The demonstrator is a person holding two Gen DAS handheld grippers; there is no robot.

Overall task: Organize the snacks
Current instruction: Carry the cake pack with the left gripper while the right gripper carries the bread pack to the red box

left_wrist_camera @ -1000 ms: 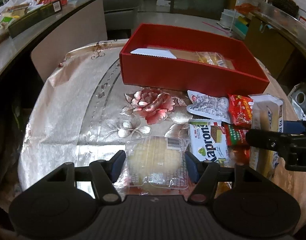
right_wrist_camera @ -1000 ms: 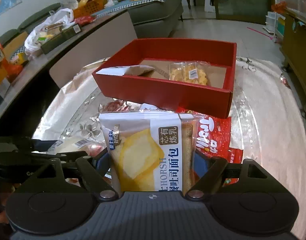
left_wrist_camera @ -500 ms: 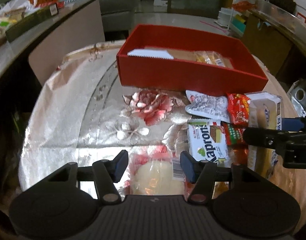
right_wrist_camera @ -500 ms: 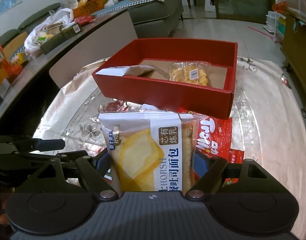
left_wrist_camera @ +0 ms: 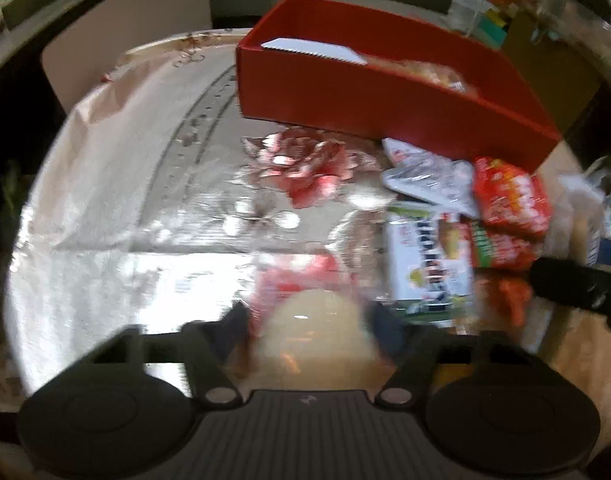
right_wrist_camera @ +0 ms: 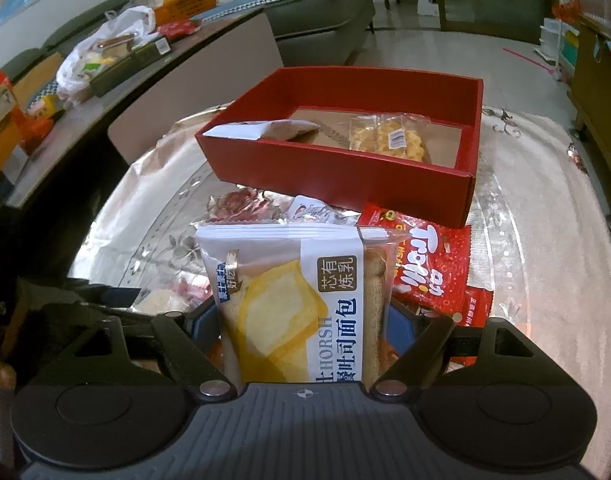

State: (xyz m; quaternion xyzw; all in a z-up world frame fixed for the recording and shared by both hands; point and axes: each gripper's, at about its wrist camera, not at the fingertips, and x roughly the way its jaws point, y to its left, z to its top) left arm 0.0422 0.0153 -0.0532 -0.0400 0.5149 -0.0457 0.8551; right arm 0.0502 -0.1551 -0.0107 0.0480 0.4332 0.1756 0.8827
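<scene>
Bread pack point(right_wrist_camera: 301, 304) up front in the right wrist view reads "HORSH" w/ Chinese "吐司面包" down its white side, plus "芯有冻乳" on a brown patch. Red bag point(right_wrist_camera: 429, 268) just beside it says "Trolli" in white (letters sideways). Left wrist view is too blurred to read: the white-and-green pack point(left_wrist_camera: 427, 264) has dark lettering and the red packets point(left_wrist_camera: 509, 204) yellow print, but neither is legible, and the barcode sticker on the clear pack point(right_wrist_camera: 387, 138) in the red box point(right_wrist_camera: 345, 168) is too small.

Motion blur smears the left view, leaving the pale round snack point(left_wrist_camera: 317, 328) indistinct.
</scene>
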